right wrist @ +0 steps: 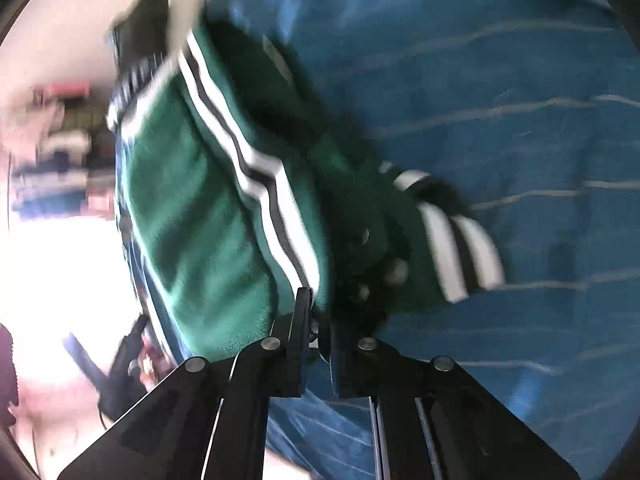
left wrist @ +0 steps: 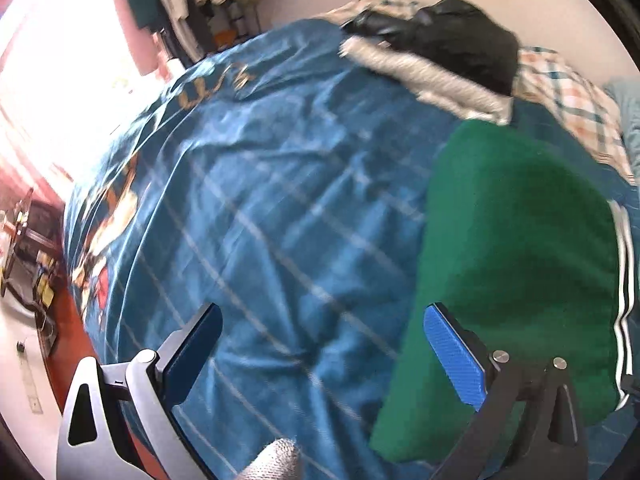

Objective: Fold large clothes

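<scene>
Writing: gold lettering on the blue bedspread (left wrist: pixel 280 200), too blurred to read.
Left claw (left wrist: pixel 320 356): released, jaws wide, over the bedspread.
Green garment (left wrist: pixel 520 260): folded on the bed, right of the claw, long axis running away from the camera, white stripes along its right edge.
Right claw (right wrist: pixel 318 320): clenched on the green garment's striped edge.
Left view only: black fur-trimmed coat (left wrist: pixel 452 40), plaid cloth (left wrist: pixel 568 100).

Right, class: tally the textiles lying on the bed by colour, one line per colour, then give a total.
Green with white stripes: 1, the green garment, pinched by the right gripper
Black with grey fur trim: 1, the black jacket
Blue: 1, the blue bedspread
Checked: 1, the plaid cloth
Total: 4
The left gripper is open and holds nothing.
</scene>
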A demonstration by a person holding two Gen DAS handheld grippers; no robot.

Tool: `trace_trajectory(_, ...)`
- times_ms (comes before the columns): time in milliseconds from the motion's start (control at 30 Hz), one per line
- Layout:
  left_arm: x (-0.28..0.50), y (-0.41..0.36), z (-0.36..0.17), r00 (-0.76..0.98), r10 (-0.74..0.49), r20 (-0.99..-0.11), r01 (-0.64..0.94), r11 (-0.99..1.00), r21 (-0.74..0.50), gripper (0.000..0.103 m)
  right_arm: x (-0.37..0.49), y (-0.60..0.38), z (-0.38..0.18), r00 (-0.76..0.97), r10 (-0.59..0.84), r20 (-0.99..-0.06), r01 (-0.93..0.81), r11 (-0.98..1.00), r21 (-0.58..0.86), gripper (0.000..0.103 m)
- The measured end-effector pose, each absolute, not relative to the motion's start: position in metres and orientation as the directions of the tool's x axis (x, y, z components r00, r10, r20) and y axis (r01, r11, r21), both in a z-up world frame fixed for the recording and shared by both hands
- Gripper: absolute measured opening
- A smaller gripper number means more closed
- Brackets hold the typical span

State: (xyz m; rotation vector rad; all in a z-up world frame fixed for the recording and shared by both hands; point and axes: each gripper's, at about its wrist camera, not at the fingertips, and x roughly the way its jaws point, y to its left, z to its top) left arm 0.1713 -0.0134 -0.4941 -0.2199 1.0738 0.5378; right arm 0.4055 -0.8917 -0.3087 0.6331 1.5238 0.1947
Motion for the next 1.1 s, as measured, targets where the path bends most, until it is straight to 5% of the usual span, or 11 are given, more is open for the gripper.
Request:
trace_trajectory(100, 0.194, -0.034, -0.5, 0.359, 0.308, -0.881, -0.472, 0.874, 0.113, 0.103, 0.4, -0.9, -0.339, 0.001, 0.395, -0.919, 0.319, 0.871, 0.375, 0.007)
trace_trajectory(200, 0.22, -0.046, -0.531, 0.278, 0.341, -0.898, -0.436, 0.878, 0.199, 0.103, 0.406, -0.897, -0.383, -0.152, 0.44, -0.885, 0.388, 0.85, 0.356, 0.009)
trace_trajectory(267, 0.23, -0.044, -0.534, 0.246, 0.359, -0.9, -0.438, 0.87, 0.227, 0.102, 0.418, -0.896, -0.371, -0.162, 0.477, -0.864, 0.398, 0.833, 0.385, 0.02)
trace_trajectory(433, 0.251, -0.024, -0.491, 0.344, 0.322, -0.882, -0.458, 0.878, 0.142, 0.102, 0.46, -0.89, -0.299, 0.055, 0.446, -0.893, 0.259, 0.858, 0.444, 0.068)
trace_trajectory(700, 0.354, -0.032, -0.52, 0.339, 0.368, -0.866, -0.383, 0.895, 0.231, 0.102, 0.568, -0.82, -0.341, 0.043, 0.587, -0.808, 0.073, 0.805, 0.589, 0.069)
trace_trajectory(767, 0.371, -0.03, -0.544, 0.289, 0.383, -0.877, -0.371, 0.89, 0.267, 0.102, 0.577, -0.8, -0.357, -0.008, 0.554, -0.832, 0.029, 0.832, 0.554, 0.059)
trace_trajectory(800, 0.376, -0.026, -0.551, 0.277, 0.365, -0.889, -0.374, 0.893, 0.25, 0.102, 0.579, -0.787, -0.356, -0.015, 0.522, -0.853, -0.038, 0.852, 0.522, 0.011)
trace_trajectory(833, 0.377, -0.022, -0.555, 0.276, 0.349, -0.896, -0.382, 0.895, 0.231, 0.102, 0.577, -0.779, -0.354, -0.011, 0.491, -0.871, -0.076, 0.868, 0.49, 0.003)
trace_trajectory(967, 0.38, -0.014, -0.563, 0.291, 0.292, -0.911, -0.381, 0.909, 0.17, 0.103, 0.597, -0.789, -0.341, 0.106, 0.404, -0.909, -0.053, 0.915, 0.4, 0.002)
trace_trajectory(1100, 0.387, -0.016, -0.573, 0.278, 0.252, -0.927, -0.371, 0.918, 0.138, 0.103, 0.619, -0.795, -0.392, -0.019, 0.388, -0.922, 0.1, 0.918, 0.384, 0.002)
